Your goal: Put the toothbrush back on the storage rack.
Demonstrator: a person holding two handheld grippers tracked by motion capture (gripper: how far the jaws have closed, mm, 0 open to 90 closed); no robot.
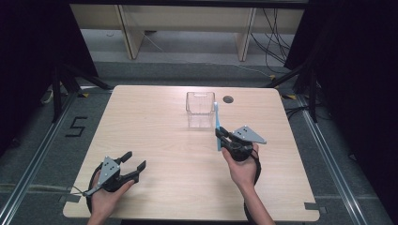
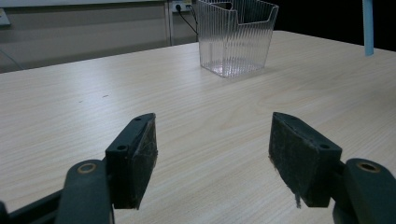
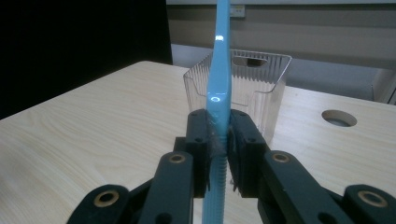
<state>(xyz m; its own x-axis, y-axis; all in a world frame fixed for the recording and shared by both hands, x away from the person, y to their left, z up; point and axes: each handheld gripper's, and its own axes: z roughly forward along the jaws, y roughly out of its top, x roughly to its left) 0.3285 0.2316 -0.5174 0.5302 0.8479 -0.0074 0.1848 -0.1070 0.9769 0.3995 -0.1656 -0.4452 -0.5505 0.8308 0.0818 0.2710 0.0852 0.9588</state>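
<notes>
right gripper (image 3: 218, 149) fingers pinching the blue toothbrush (image 3: 219, 93) mid-handle, long axis upright, just short of the clear ribbed bin (image 1: 201, 110) straight ahead. left gripper (image 2: 212, 158) fingers spread, empty, low over the tabletop (image 1: 164, 140), farther from the bin.

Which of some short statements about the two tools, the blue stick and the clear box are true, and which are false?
1. The right tool is shut on the blue stick. True.
2. The left tool holds the clear box. False: it is open and empty, and the box stands farther off on the table.
3. The blue stick lies flat on the table. False: it is held upright.
4. The clear box holds nothing. True, as far as its walls show.
5. A round hole is in the table near the box. True.
</notes>
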